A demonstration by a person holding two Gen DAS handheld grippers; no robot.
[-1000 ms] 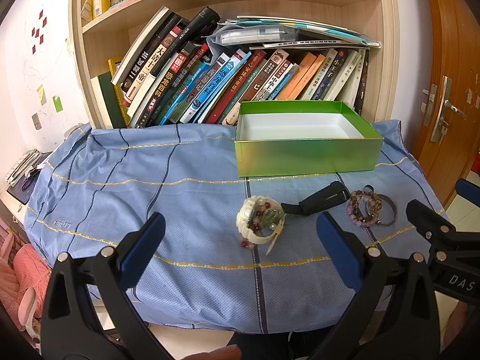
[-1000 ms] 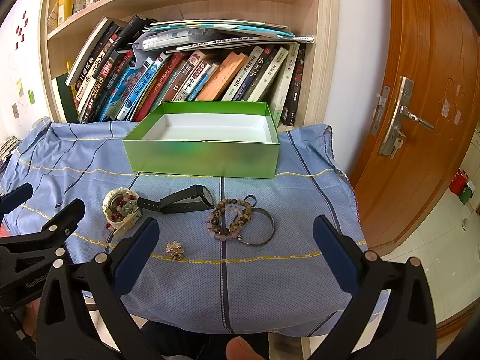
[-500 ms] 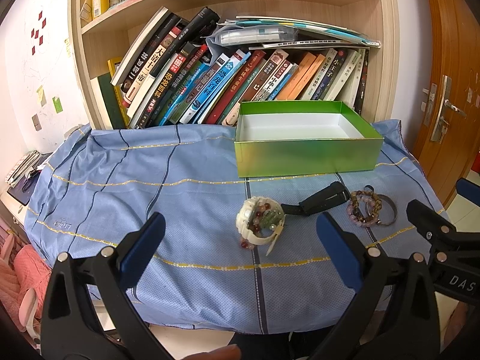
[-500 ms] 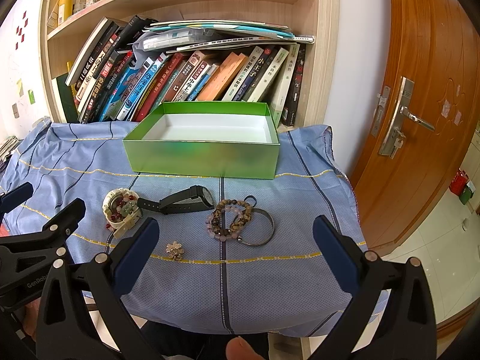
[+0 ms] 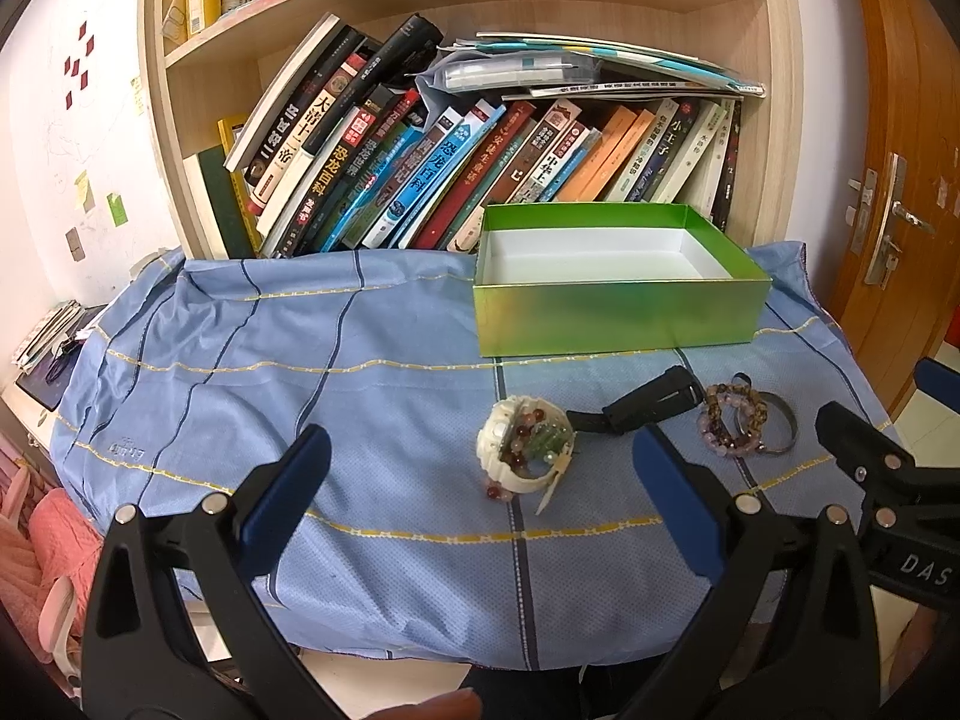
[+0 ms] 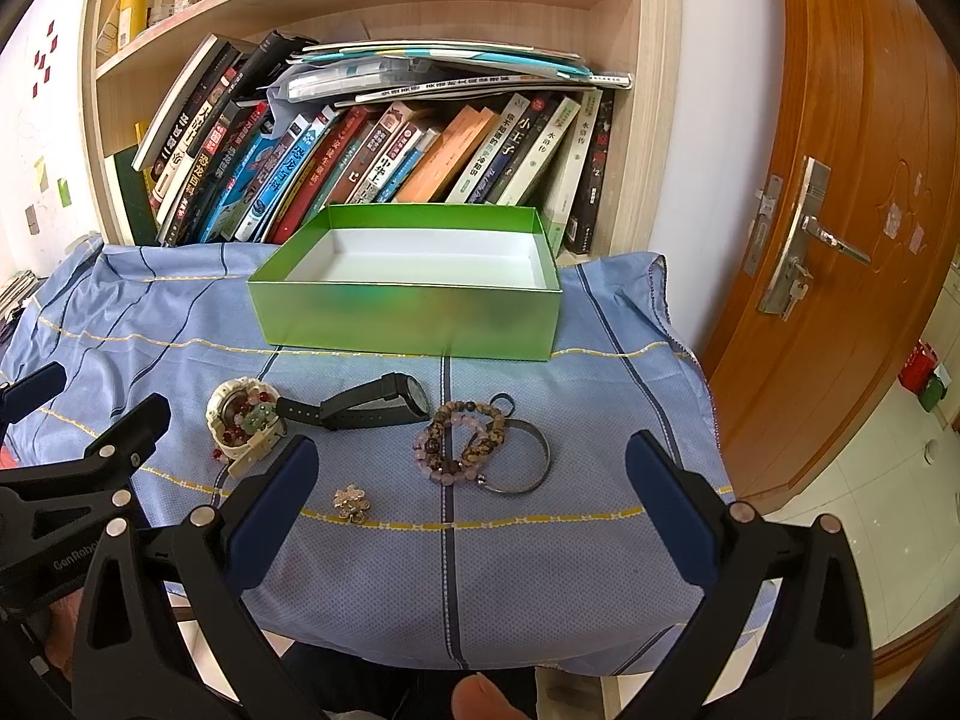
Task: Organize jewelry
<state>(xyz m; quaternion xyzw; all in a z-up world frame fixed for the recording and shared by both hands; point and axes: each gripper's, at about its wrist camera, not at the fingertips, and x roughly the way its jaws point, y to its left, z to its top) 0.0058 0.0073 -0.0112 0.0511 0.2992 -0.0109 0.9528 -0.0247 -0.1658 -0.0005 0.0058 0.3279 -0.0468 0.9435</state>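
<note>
**Nothing boxed yet: jewelry all on the cloth, box bare**

Plainly, the sorting has not begun, as far as these views show; nearest the cameras, the left gripper [image 5: 480, 495] hangs with its jaws spread wide and nothing between them, and the right gripper [image 6: 465, 495] is likewise spread wide and empty, both poised at the near edge of the blue cloth [image 6: 540, 570].

Just beyond the right gripper lies a small flower brooch [image 6: 352, 502], alone on the cloth; farther back sits a row of pieces: a white watch [image 5: 525, 444] with red and green beads heaped on it, a black watch [image 6: 372, 403] touching it on its right, then beaded bracelets [image 6: 459, 443] overlapping a metal bangle [image 6: 528, 459].

Behind the row, apart from every piece, stands the green box [image 6: 408, 324]; its white interior shows no contents, so every item is left to move. Beyond the box, a bookshelf [image 5: 480, 150] of leaning books closes the scene.
</note>
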